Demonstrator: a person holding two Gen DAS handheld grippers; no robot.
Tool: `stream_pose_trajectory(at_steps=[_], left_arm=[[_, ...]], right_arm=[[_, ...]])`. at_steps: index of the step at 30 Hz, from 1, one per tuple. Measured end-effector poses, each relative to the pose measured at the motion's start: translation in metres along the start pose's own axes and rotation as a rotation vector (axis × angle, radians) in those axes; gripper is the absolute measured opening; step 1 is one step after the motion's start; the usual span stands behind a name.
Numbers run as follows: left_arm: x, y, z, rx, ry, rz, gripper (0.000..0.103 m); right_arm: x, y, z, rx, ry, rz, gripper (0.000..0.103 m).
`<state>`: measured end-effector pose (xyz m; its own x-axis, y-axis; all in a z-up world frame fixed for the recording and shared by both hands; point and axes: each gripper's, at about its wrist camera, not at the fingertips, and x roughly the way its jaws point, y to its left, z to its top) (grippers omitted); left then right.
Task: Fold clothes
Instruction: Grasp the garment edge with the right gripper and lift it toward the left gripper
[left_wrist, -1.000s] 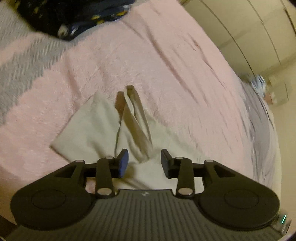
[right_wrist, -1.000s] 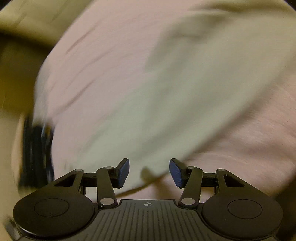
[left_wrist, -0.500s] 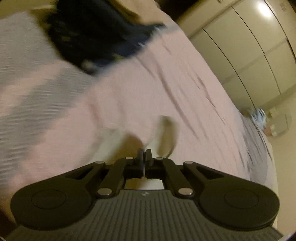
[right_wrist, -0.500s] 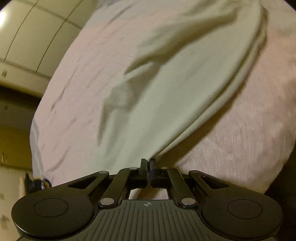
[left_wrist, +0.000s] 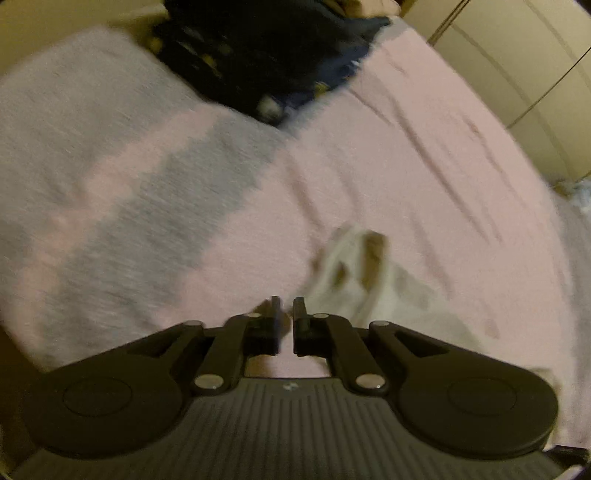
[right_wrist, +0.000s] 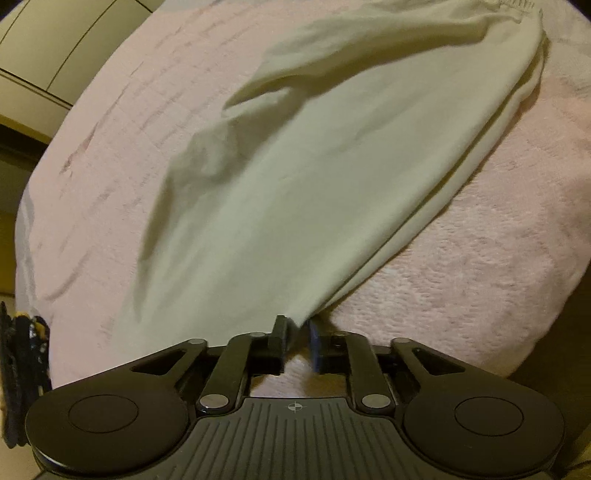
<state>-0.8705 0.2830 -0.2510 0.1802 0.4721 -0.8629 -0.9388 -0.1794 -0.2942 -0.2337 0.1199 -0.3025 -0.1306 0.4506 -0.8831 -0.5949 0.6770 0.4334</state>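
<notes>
Cream garment (right_wrist: 314, 177) spread over a pink blanket (right_wrist: 480, 266), a gripper at each end.

Right gripper (right_wrist: 295, 339) at the lower centre of its view has its fingers a narrow gap apart, the garment's corner lying at their tips, whether pinched I cannot tell; left gripper (left_wrist: 285, 325) shows a slim gap with nothing between, crumpled cream cloth just right of it; dark clothing (left_wrist: 266, 55) sits at the upper centre; the left view is blurred.

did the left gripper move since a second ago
Yes. The left gripper has swung away from the cream garment, now off to its right, and toward the dark clothes pile.
</notes>
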Motion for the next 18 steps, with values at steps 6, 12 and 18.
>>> stream_pose_trajectory(at_steps=[6, 12, 18], left_arm=[[-0.005, -0.046, 0.04, 0.292, 0.062, -0.019, 0.024], [0.038, -0.085, 0.073, 0.534, 0.226, -0.162, 0.031], [0.059, -0.082, 0.097, 0.797, 0.301, -0.284, 0.0]], right_arm=[[-0.005, 0.031, -0.031, -0.132, -0.061, -0.062, 0.026], [-0.004, 0.076, -0.086, -0.225, -0.133, -0.126, 0.026], [0.009, 0.142, -0.184, -0.224, -0.22, -0.195, 0.026]])
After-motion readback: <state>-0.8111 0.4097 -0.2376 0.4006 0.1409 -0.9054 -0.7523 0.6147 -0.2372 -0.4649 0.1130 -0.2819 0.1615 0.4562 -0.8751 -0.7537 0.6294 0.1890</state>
